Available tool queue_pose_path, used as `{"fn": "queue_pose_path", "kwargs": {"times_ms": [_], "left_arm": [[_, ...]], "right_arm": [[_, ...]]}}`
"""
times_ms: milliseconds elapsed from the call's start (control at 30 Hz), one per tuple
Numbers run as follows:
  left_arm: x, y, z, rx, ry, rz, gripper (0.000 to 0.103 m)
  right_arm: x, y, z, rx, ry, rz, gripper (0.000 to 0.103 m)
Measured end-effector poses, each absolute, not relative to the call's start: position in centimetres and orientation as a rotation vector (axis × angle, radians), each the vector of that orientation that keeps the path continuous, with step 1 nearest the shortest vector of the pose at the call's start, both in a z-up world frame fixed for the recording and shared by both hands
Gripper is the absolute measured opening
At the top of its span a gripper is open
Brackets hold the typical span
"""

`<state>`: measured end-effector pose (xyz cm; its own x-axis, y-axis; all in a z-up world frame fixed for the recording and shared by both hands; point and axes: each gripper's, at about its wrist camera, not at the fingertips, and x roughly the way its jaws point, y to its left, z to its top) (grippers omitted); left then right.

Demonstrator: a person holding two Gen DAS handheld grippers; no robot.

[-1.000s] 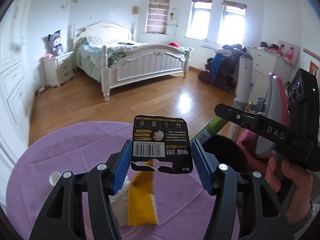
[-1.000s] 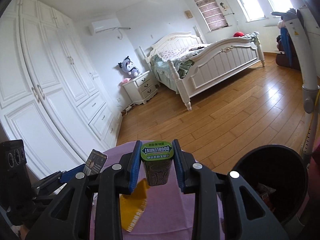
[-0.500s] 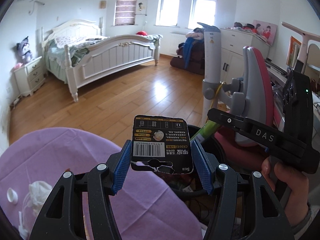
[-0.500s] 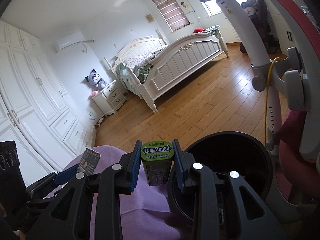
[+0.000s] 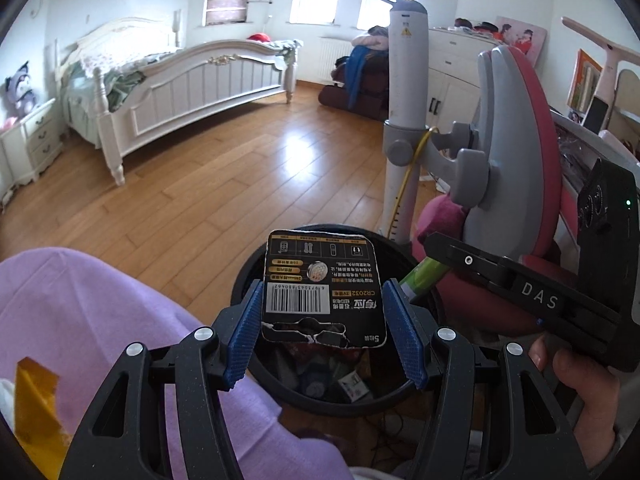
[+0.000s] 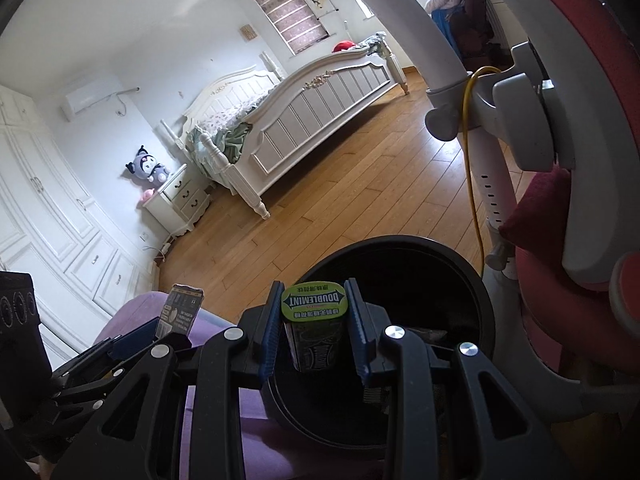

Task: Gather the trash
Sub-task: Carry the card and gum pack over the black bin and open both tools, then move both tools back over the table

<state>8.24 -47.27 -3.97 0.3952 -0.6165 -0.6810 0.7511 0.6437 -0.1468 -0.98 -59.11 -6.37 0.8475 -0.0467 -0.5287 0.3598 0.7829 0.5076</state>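
My left gripper [image 5: 322, 326] is shut on a black battery blister card [image 5: 322, 288] with a barcode and holds it over the open black trash bin [image 5: 244, 280]. My right gripper [image 6: 314, 334] is shut on a green Doublemint gum container [image 6: 314, 308] and holds it above the same bin [image 6: 460, 276]. The bin holds several pieces of trash. The right gripper [image 5: 408, 280] shows at the right of the left wrist view with the green container. The left gripper with the card [image 6: 180, 314] shows at the left of the right wrist view.
A round table with a purple cloth [image 5: 88, 312] stands left of the bin, with a yellow wrapper [image 5: 34, 404] on it. A pink and grey chair [image 5: 508, 152] and a white pole [image 5: 404, 80] stand right of the bin. A bed [image 5: 192, 76] is across the wooden floor.
Both grippers have swung right from over the purple table to above the bin, still holding the card and the gum container. The bin now sits directly under them.
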Motion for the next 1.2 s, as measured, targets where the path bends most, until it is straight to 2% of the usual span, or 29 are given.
{"fn": "queue_pose_path", "kwargs": {"times_ms": [333, 367, 433, 467, 500, 567, 833, 1200], "left_arm": [[8.5, -48.0, -4.5, 0.217, 0.784, -0.866, 0.06], [8.5, -48.0, -4.5, 0.221, 0.777, -0.86, 0.063], [8.4, -48.0, -4.1, 0.228, 0.761, -0.844, 0.087], [8.3, -47.9, -3.8, 0.229, 0.742, -0.832, 0.089], [8.2, -47.7, -3.5, 0.229, 0.731, -0.829, 0.09], [8.2, -47.4, -2.8, 0.228, 0.726, -0.833, 0.09], [7.1, -44.5, -0.4, 0.195, 0.682, -0.812, 0.095], [7.8, -33.0, 1.8, 0.063, 0.672, -0.65, 0.095]], "right_arm": [[-0.5, -59.4, -7.8, 0.669, 0.565, -0.203, 0.03], [-0.4, -59.4, -7.8, 0.667, 0.573, -0.202, 0.031], [-0.4, -59.5, -7.7, 0.664, 0.579, -0.202, 0.035], [-0.5, -59.5, -7.5, 0.663, 0.576, -0.205, 0.043], [-0.7, -59.4, -7.2, 0.66, 0.563, -0.209, 0.054], [-0.9, -59.1, -6.6, 0.644, 0.549, -0.215, 0.06], [-0.6, -57.0, -4.8, 0.616, 0.549, -0.176, 0.065], [1.8, -49.0, -2.2, 0.513, 0.584, -0.008, 0.067]]}}
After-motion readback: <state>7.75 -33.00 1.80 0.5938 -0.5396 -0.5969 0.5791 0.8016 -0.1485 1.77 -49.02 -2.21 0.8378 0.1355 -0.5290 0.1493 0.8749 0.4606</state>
